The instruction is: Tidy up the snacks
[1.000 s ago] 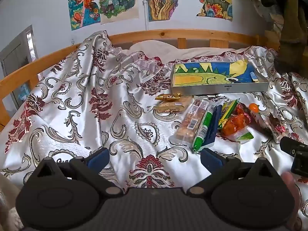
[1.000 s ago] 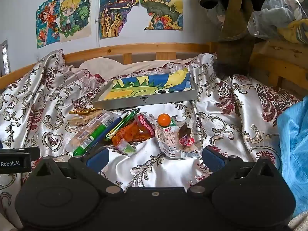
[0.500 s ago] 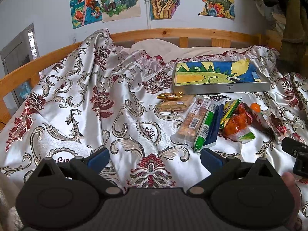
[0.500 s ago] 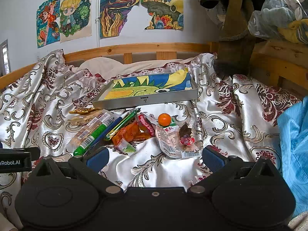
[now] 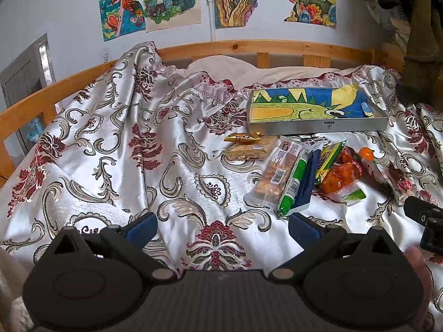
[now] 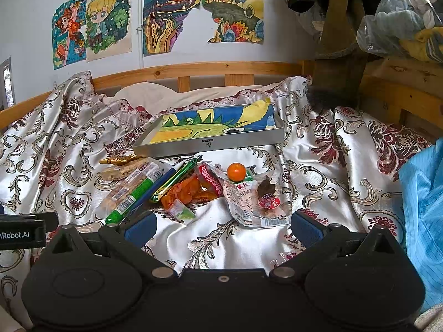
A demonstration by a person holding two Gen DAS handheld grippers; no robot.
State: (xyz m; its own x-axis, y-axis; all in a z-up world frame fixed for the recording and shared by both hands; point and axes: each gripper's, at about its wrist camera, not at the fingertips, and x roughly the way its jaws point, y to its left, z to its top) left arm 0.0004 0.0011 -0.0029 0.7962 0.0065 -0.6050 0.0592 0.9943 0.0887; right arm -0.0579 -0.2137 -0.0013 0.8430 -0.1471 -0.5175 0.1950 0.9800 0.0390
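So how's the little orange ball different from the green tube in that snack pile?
The orange ball is round, small and unwrapped-looking; the green tube is long and thin, with a barcode label. The ball rests on a clear packet; the tube lies among other long packs. Both lie loose on the bedspread, ungripped.

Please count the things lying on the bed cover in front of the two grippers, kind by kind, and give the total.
Tray: 1
Small orange fruit: 1
Gold-wrapped sweet: 1
Green tube: 1
Other packets, including the nut bar and orange snack bag: about 6; they overlap, so the count is uncertain
Total: about 10
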